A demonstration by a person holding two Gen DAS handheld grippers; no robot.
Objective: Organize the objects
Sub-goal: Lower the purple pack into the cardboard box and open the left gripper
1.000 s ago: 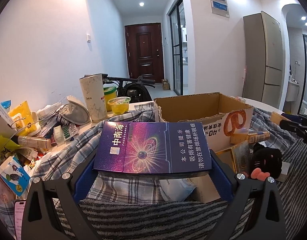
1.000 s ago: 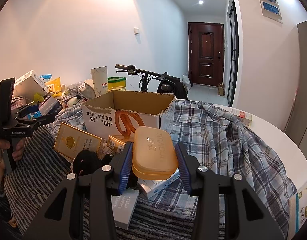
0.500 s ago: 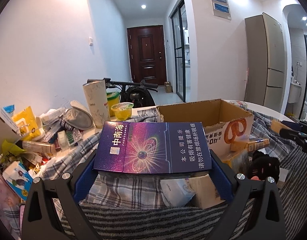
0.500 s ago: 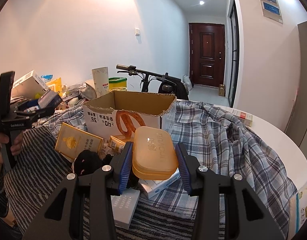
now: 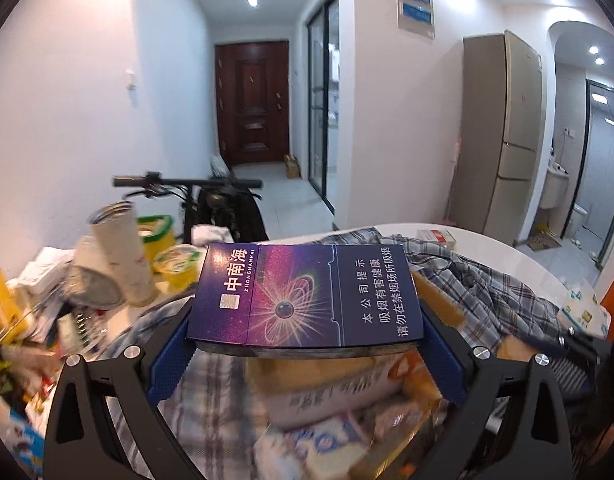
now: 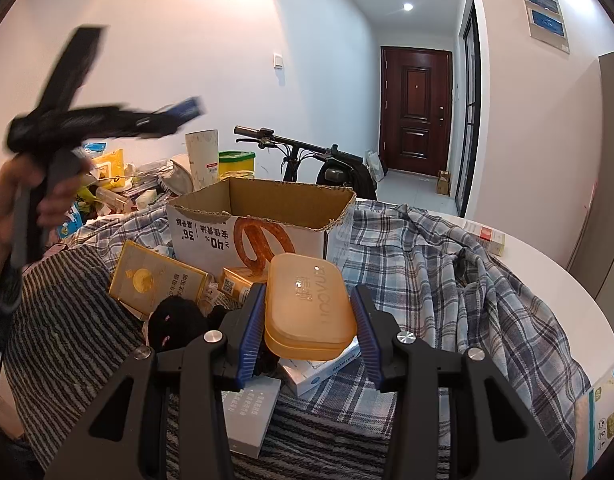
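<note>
A purple carton (image 5: 303,296) is clamped flat between the jaws of the left gripper (image 5: 305,354), raised above the cardboard box (image 5: 339,384), which is blurred below it. An orange plastic case (image 6: 309,308) is gripped by the jaws of the right gripper (image 6: 307,330), over a white packet (image 6: 323,368) on the plaid shirt (image 6: 447,292). Beyond, the open cardboard box (image 6: 267,220) is seen standing on the table (image 6: 555,276).
</note>
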